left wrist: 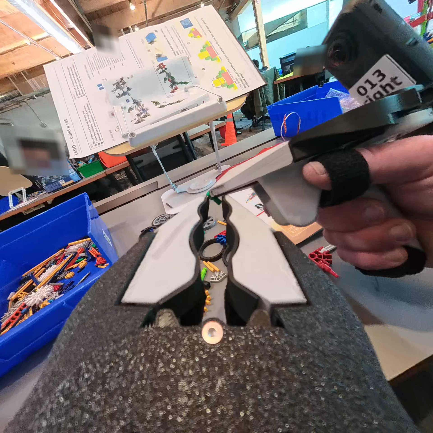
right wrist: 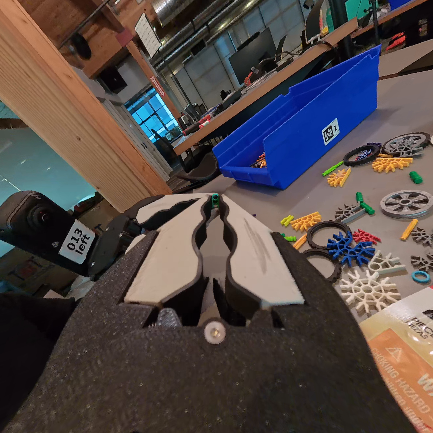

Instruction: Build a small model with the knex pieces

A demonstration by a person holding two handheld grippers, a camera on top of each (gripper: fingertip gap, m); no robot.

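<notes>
The green peg (right wrist: 215, 201) sat in the air above the table (right wrist: 304, 199), caught where the two tools met tip to tip. The right claw (right wrist: 215, 199) was pressed together on it, pinching it at the very tips. The left claw (left wrist: 214, 201) was drawn almost closed with the same peg between its tips and seemed to grip it too. A hand (left wrist: 375, 210) gripped the right tool's handle.

A paper stand (left wrist: 150, 93) with printed sheets rose behind, on the table. A blue bin (right wrist: 304, 145) of mixed rods and connectors lay to one side, well apart from the claws. Nearer lay a grey wheel (right wrist: 406, 203), black tyre rings (right wrist: 325, 234), a blue snowflake piece (right wrist: 349, 248) and a white one (right wrist: 367, 290). None of these touched the claws.
</notes>
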